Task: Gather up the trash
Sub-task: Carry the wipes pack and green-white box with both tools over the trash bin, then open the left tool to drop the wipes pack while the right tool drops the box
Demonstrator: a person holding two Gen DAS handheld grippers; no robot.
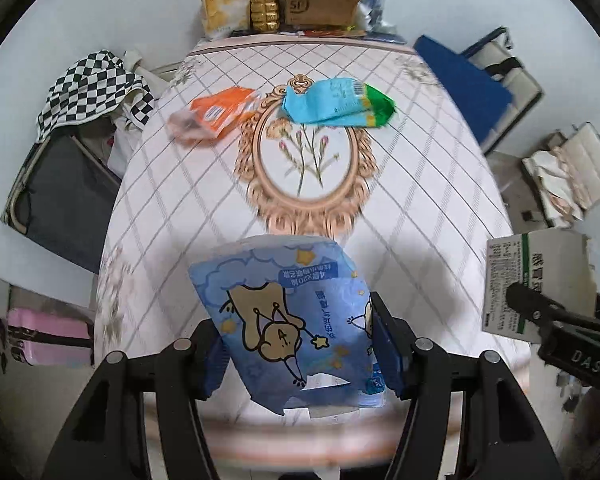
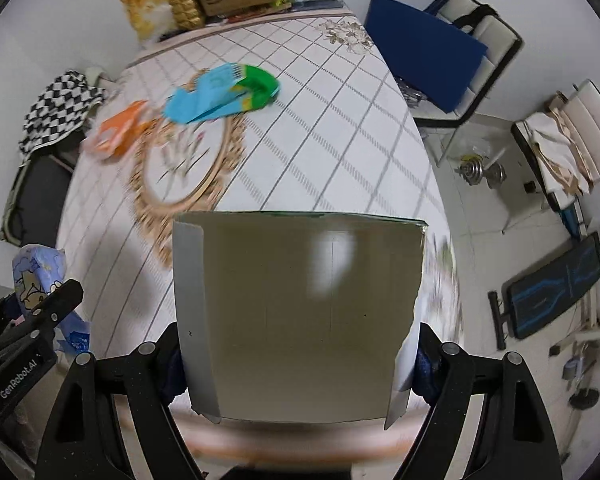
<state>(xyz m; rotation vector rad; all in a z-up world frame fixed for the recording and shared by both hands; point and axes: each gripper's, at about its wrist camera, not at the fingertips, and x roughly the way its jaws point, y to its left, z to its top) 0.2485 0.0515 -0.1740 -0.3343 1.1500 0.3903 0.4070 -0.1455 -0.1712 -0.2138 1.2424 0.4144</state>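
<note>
Pink-and-white patterned cloth covers the worktop (image 1: 400, 184), which fills the middle of both views, with an oval flower motif at its centre. Next in size is the flattened cardboard box (image 2: 300, 312), held up in the lower centre of the right wrist view: the right gripper (image 2: 296, 364) has its fingers clamped on the box's two side edges. It looks stiff and light, so an edge grip like that should hold, though the board could bow if squeezed hard.

Smaller is the blue tissue wrapper (image 1: 288, 320) with cartoon bears, low in the centre of the left wrist view, pinched between the fingers of the left gripper (image 1: 296, 352). It is thin, soft plastic film, crumpled and probably slippery, so I would judge a firm pinch across a bunched part safest.

Two pieces of trash are not yet collected. The blue and green wrapper (image 1: 336, 102) lies at the upper centre of that view, on the top edge of the oval motif. The orange packet (image 1: 216, 114) lies to its left, apart from it. Both look light, limp and easy to crush; each would be best taken by a raised fold rather than a flat face.
</note>
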